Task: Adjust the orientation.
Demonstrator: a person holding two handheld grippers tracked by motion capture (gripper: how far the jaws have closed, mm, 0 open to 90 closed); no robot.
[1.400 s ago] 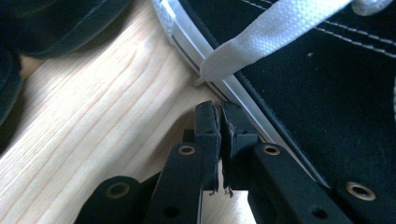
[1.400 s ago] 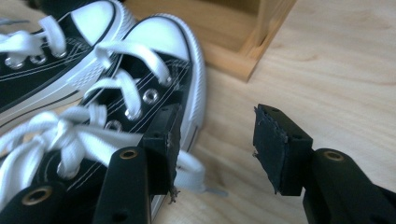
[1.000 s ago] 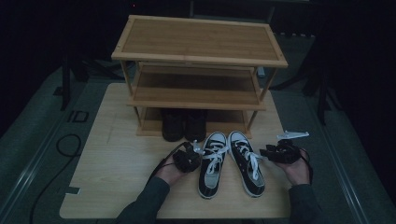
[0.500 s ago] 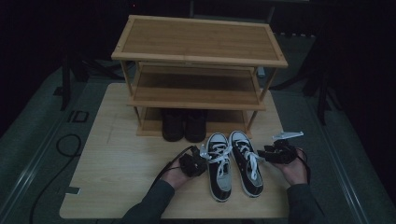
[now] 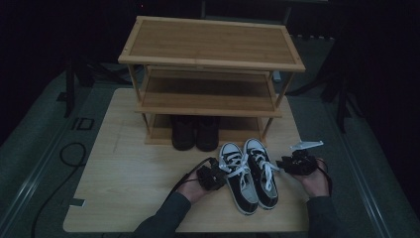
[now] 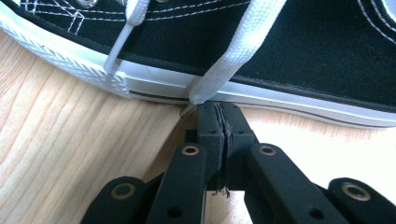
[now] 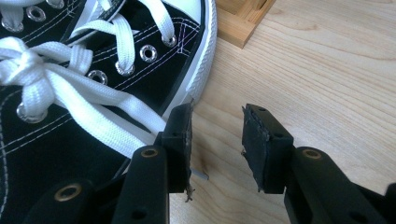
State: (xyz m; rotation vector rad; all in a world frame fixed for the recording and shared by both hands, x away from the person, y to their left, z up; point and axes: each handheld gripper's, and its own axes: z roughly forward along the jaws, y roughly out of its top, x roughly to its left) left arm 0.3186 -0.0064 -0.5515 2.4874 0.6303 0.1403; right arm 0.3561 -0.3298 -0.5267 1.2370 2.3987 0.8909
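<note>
The left gripper (image 5: 216, 174) is seen with jaws pressed together, nothing visibly between them; a white lace end (image 6: 233, 56) hangs just ahead of the tips against the left sneaker (image 5: 238, 174), whose toe is cut off in the left gripper view. The right sneaker (image 5: 262, 171) lies beside it. The right gripper (image 7: 217, 133) has jaws spread, having just been closing, with only bare surface (image 7: 327, 70) between them.

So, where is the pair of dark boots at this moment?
In the high view the dark boots stand side by side on the lowest level of the wooden shoe rack, left of its middle, just behind the black-and-white sneakers.
</note>
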